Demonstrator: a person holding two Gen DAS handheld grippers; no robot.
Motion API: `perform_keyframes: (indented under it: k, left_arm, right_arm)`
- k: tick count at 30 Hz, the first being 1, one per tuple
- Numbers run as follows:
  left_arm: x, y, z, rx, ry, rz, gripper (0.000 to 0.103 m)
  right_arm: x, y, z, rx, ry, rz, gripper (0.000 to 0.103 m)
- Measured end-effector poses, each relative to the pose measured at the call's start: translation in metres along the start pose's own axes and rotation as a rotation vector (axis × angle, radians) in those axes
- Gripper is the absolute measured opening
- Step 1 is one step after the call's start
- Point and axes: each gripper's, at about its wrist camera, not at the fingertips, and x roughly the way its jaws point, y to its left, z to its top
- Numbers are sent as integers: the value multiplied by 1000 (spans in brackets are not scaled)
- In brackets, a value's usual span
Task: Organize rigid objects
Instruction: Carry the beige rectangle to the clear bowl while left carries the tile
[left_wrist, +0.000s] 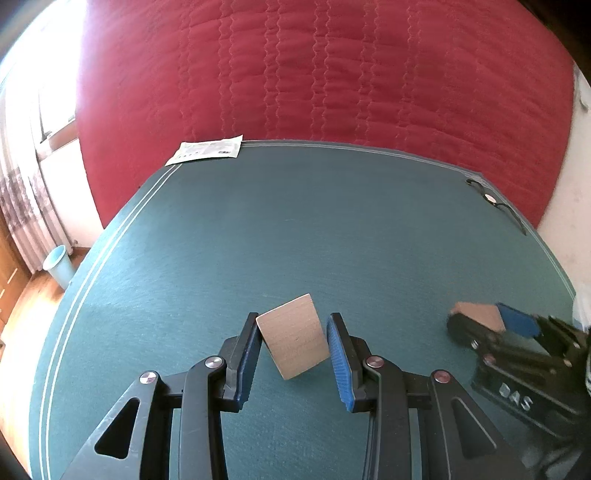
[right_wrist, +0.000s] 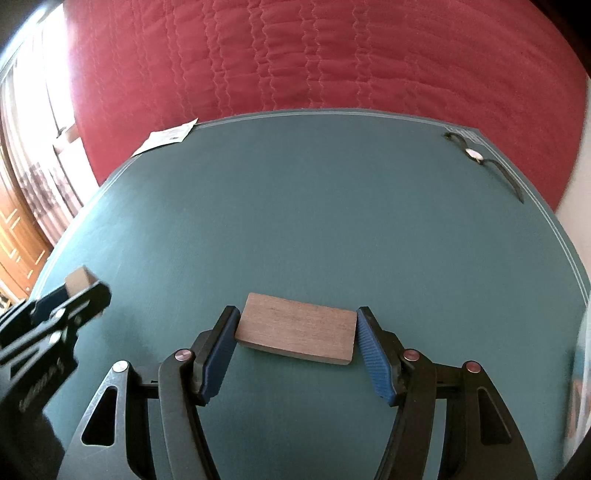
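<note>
The left tool (left_wrist: 293, 345) stands spread over the green surface (left_wrist: 258, 229), with a pale wooden block (left_wrist: 292, 336) between its blue pads. The block sits skewed, one corner touching the left pad (left_wrist: 248, 354); a narrow gap shows between it and the right pad (left_wrist: 339, 356), so it is not pinched.

The right tool (right_wrist: 295, 343) brackets a darker, wider wooden block (right_wrist: 297, 328) lying flat on the surface. Both pads meet the block's short ends, the left pad (right_wrist: 218, 354) against its near left corner and the right pad (right_wrist: 373, 350) against its right end, but whether they squeeze it I cannot tell.

In the left view, the right tool appears blurred at the near right; in the right view, the left tool shows blurred at the near left.

Far left, a white paper (left_wrist: 205, 149) lies at the surface's corner. Far right, a wristwatch (right_wrist: 480, 158) lies near the edge. A red quilted bed (left_wrist: 332, 74) lies beyond.
</note>
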Motion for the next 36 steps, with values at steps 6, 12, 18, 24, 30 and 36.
perform_keyframes:
  k: [6, 12, 18, 24, 30, 36]
  left_arm:
    - [-1, -7, -1, 22, -7, -7, 38]
    - [-2, -17, -4, 46, -12, -11, 38]
    - [-3, -24, -8, 66, -10, -12, 38]
    - [-4, -29, -12, 81, -2, -10, 38]
    - [-8, -40, -17, 103, 0, -13, 38]
    - [-14, -58, -22, 137, 7, -37, 38]
  right_arm:
    - [-21, -10, -20, 32, -6, 12, 65]
    - [-40, -21, -38, 43, -21, 10, 65]
    - [-59, -35, -50, 52, -42, -5, 65]
    - [-73, -51, -61, 66, -52, -33, 64]
    - [-91, -77, -64, 101, -86, -88, 65]
    - [-108, -108, -70, 150, -113, -159, 65]
